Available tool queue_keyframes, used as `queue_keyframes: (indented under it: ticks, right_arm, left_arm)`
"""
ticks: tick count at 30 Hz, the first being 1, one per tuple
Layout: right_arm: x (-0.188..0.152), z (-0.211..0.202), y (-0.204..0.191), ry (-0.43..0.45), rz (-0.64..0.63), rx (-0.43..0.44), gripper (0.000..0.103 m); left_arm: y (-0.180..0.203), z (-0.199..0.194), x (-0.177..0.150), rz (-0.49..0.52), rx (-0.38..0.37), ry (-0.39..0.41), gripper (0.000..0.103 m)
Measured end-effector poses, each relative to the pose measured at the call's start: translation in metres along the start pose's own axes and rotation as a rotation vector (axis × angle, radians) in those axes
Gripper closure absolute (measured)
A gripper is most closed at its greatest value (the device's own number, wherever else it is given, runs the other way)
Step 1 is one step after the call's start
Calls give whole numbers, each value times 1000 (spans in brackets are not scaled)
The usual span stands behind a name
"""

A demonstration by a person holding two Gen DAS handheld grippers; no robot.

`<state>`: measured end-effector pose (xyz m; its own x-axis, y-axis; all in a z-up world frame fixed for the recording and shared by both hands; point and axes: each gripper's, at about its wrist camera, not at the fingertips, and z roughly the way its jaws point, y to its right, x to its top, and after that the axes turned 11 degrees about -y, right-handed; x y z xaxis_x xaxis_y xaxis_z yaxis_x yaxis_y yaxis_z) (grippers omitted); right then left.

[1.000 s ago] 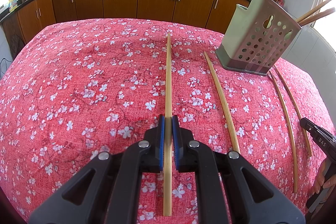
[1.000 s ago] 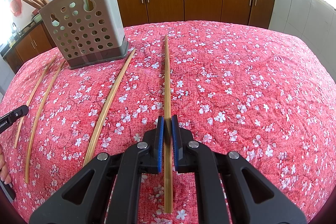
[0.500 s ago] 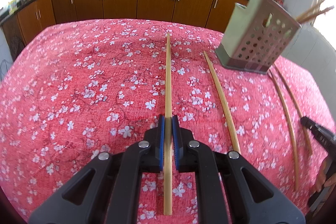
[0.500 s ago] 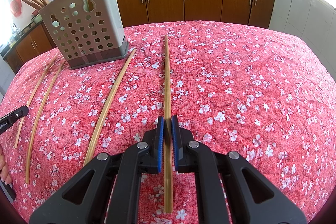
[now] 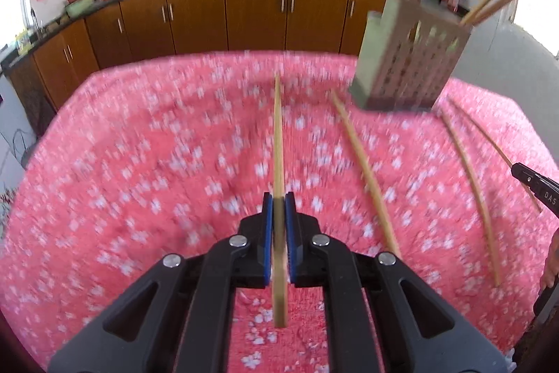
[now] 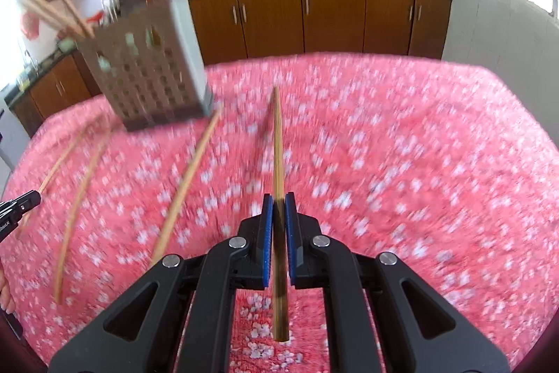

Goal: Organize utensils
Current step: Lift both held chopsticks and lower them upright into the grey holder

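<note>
My left gripper is shut on a wooden chopstick and holds it lifted above the red floral tablecloth. My right gripper is shut on another chopstick, also lifted, with its shadow on the cloth. A grey perforated utensil holder with several chopsticks in it stands far right in the left wrist view and far left in the right wrist view. Three loose chopsticks lie on the cloth by it, one nearest me.
Brown kitchen cabinets and a dark counter with woks run behind the table. The other gripper's black tip shows at the right edge of the left wrist view and at the left edge of the right wrist view.
Both grippers have lifted off the table, each with its chopstick; the cloth and holder now look blurred and farther below. The jaws have stayed shut.
</note>
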<state>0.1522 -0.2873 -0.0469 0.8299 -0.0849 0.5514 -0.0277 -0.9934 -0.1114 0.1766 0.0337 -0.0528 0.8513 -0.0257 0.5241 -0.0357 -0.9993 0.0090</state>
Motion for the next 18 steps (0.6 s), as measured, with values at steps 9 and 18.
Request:
queue_keyframes:
  ticks: [9, 18]
  right_arm:
    - [30, -67, -2, 230, -3, -6, 95]
    - [58, -97, -4, 307, 2, 61, 95]
  left_arm:
    - [-17, -77, 43, -41, -57, 213, 95]
    - [-8, -121, 66, 16, -101, 299, 95]
